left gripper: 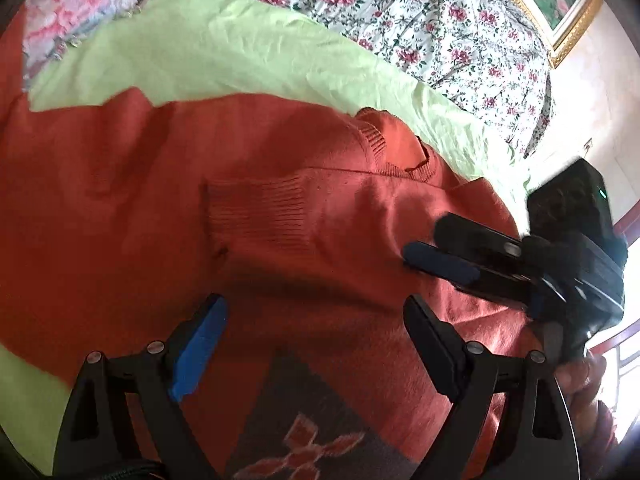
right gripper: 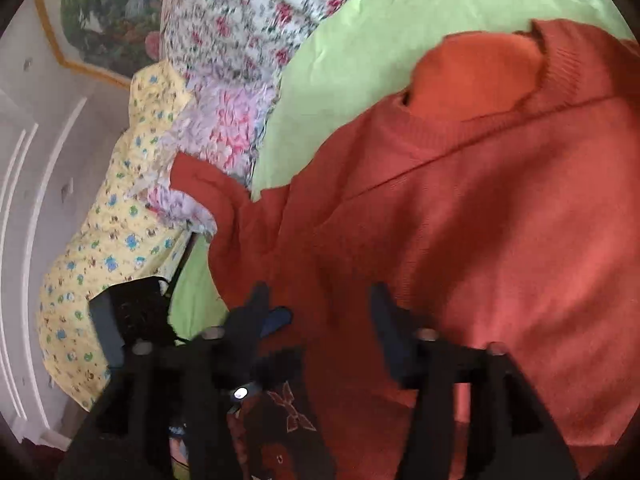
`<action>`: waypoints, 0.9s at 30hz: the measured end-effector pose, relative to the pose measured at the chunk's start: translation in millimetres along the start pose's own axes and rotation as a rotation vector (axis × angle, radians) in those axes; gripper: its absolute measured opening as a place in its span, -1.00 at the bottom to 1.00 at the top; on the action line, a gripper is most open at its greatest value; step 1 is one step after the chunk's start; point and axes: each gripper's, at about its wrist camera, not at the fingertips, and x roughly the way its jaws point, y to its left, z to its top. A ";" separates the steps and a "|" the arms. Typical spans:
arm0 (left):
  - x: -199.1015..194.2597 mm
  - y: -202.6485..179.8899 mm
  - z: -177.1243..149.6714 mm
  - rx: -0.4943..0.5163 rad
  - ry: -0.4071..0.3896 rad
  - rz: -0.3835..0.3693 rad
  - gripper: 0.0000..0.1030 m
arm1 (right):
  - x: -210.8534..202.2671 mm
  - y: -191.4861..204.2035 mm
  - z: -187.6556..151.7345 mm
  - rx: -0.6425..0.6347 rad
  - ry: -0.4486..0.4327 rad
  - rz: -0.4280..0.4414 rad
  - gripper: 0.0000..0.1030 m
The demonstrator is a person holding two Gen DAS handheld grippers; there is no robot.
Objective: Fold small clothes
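An orange-red knit sweater [left gripper: 280, 208] lies spread on a light green sheet [left gripper: 224, 52], with one ribbed-cuff sleeve [left gripper: 256, 216] folded across its chest and the collar [left gripper: 396, 152] at the upper right. My left gripper [left gripper: 316, 320] hovers open just above the sweater's lower body, near a grey patterned panel [left gripper: 304, 432]. My right gripper [left gripper: 440, 248] comes in from the right over the sweater's shoulder side. In the right wrist view my right gripper [right gripper: 320, 312] is open over the sweater [right gripper: 460, 220], with the left gripper's fingertips [right gripper: 276, 316] showing beside it.
A floral bedspread [left gripper: 420, 12] lies beyond the green sheet. A yellow printed garment [right gripper: 120, 216] and a pink-white ruffled cloth [right gripper: 224, 124] are piled at the bed's edge. A gold-framed picture [right gripper: 104, 16] hangs on the wall. White panelled furniture [right gripper: 36, 184] stands beside the bed.
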 end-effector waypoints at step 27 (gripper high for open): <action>4.6 43.4 3.0 -0.181 -0.085 -0.040 0.40 | -191.7 -80.3 3.6 0.130 -0.429 -0.444 0.20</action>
